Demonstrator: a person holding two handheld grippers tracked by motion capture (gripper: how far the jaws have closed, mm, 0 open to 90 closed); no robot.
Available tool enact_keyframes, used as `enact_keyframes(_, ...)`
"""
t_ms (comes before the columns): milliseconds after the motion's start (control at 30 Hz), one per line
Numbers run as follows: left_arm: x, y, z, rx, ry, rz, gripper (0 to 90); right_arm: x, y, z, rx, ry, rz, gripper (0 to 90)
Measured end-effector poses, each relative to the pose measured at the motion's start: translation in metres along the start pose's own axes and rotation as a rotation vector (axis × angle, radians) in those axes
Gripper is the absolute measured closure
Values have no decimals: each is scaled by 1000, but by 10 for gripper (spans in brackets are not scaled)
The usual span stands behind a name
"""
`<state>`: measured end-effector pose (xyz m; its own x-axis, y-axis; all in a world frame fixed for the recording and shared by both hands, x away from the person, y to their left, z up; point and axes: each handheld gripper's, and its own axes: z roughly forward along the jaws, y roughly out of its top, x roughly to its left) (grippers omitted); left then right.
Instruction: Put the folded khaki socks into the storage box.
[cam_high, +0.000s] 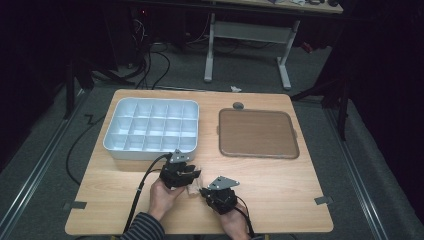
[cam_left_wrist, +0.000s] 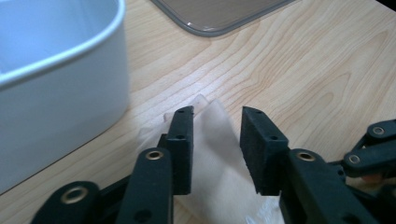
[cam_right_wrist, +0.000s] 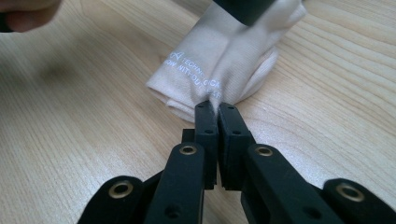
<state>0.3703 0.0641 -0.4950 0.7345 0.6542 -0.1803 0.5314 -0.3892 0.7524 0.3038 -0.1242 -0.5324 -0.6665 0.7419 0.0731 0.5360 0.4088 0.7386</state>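
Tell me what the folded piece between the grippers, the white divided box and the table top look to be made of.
Folded cloth: apparently a fine knit fabric, beige and matte, with soft creases and white printed lettering. Divided box: probably moulded plastic, smooth white, with rounded corners and a faint sheen. Table: pale wood or a wood-look laminate, with visible grain lines; which one is unclear.

left tool (cam_high: 192, 176): black body, grey 3-cornered plate on top, thick black cable
right tool (cam_high: 206, 193): black, same grey plate w/ dark screws, thin black cable
jaws: black linkage arms, brass rivets, flat matte pads w/ small holes
left sleeve (cam_high: 145, 227): dark w/ thin light stripes
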Motion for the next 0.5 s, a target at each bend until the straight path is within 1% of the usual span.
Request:
enact_keyframes(33, -1, -1, -3, -7, 9, -1, 622, 0, 0, 0, -2, 2, 4, 878)
enact_keyframes(133, -1, -6, -13, -38, 33, -35, 533, 1, 1, 1, -6, 7, 6, 876)
enact_keyframes(200, 1, -12, -16, -50, 55, -59, 482, 3, 1, 1, -9, 5, -9, 873)
enact_keyframes(267, 3, -18, -18, -43, 57, -87, 452, 3, 2, 1, -8, 0, -14, 870)
enact_keyframes(333, 4, -23, -17, -33, 60, -101, 429, 4, 1, 1, -7, -2, -13, 860)
enact_keyframes(433, 5, -30, -14, -7, 62, -119, 424, 5, 1, 1, -3, 2, -18, 822)
enact_keyframes(467, 5, -31, -13, 6, 67, -114, 425, 5, 2, 2, -2, 1, -21, 813)
enact_keyframes(500, 4, -32, -11, 10, 79, -101, 433, 7, 2, 1, 0, -4, -24, 801)
